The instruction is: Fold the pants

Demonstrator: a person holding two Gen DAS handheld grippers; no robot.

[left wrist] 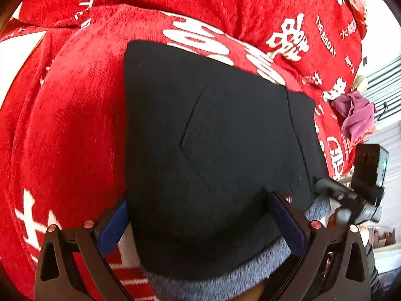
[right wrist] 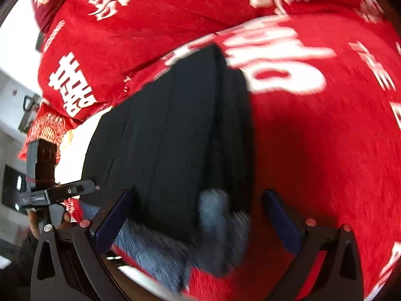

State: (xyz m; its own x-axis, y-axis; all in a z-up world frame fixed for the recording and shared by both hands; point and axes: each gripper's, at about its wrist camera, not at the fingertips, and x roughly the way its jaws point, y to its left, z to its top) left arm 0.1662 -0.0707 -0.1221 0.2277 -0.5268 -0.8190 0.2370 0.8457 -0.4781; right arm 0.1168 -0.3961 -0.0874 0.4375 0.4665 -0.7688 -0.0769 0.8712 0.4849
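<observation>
Black pants [left wrist: 213, 138] lie folded into a compact rectangle on a red bedspread [left wrist: 75, 125]. Their grey fleece lining [left wrist: 225, 276] shows along the near edge. My left gripper [left wrist: 198, 198] is open over that near edge, its blue-padded fingers spread almost as wide as the fold. In the right wrist view the pants [right wrist: 163, 138] appear as a stacked fold with the grey lining [right wrist: 155, 245] toward me. My right gripper [right wrist: 198, 192] is also open, straddling the right end of the fold. This view is motion-blurred. Each gripper shows at the edge of the other's view.
The red bedspread [right wrist: 325, 150] with white characters covers the whole surface, and a bulging red quilt [left wrist: 200, 0] lies behind the pants. A crumpled purple cloth [left wrist: 356, 115] sits at the bed's far right edge. The bed's edge and the room beyond show at the left [right wrist: 15, 100].
</observation>
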